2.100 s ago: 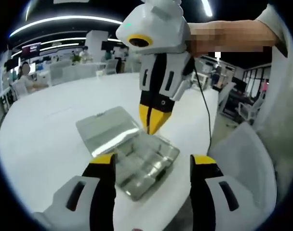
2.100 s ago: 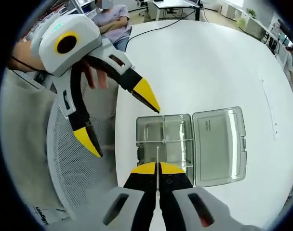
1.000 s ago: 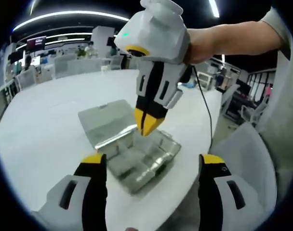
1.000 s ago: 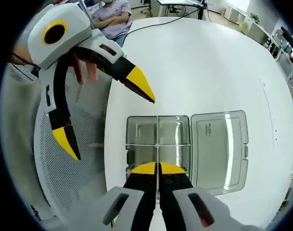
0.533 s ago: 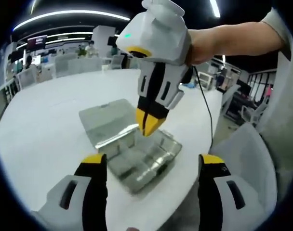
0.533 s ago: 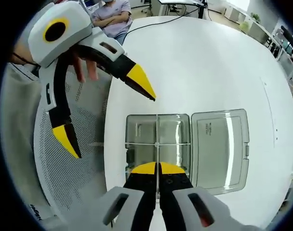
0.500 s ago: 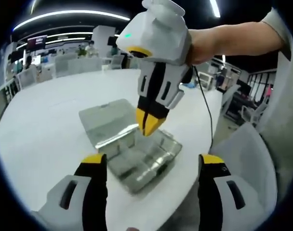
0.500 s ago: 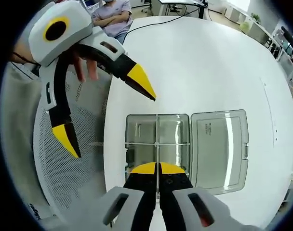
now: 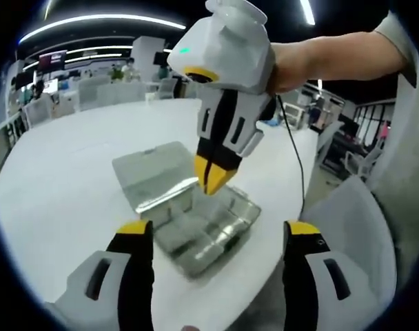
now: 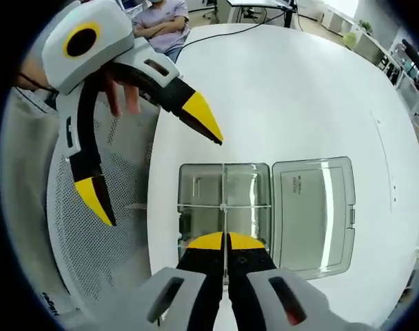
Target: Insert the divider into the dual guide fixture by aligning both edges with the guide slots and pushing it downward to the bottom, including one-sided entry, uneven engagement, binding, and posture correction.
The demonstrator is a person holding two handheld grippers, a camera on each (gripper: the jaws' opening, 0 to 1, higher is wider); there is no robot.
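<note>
In the left gripper view, we see our left gripper (image 9: 213,238) with its yellow-tipped jaws spread wide apart, holding nothing, low over the near edge of the round white table (image 9: 58,186). Beyond it sits the clear compartment box (image 9: 206,231) that serves as the guide fixture, its lid (image 9: 153,174) thrown open flat on the far side. The right gripper (image 9: 213,176) comes down from above, jaws together, tips just over the box. Compared with two seconds ago our left jaws stand further apart and the right gripper sits a touch lower and more upright; over the last second almost nothing moves.

In the right gripper view, our own jaws are pinched shut on the divider (image 10: 225,214), a thin clear plate seen edge-on as a pale line running from the tips across the box (image 10: 223,207) toward its far wall. It crosses the fixed cross rib near the box's middle. Two seconds ago the line lay off-centre and stopped short of the rib; now it tracks the centreline and holds there. The left gripper (image 10: 151,165) hangs open off to the side, above a mesh chair (image 10: 99,241), well apart from the box.

We judge that alignment is done and the divider is at, or just entering, its slots; how deep it sits we cannot tell. The stillness suggests we are checking posture before the downward push, or meeting the first resistance.
</note>
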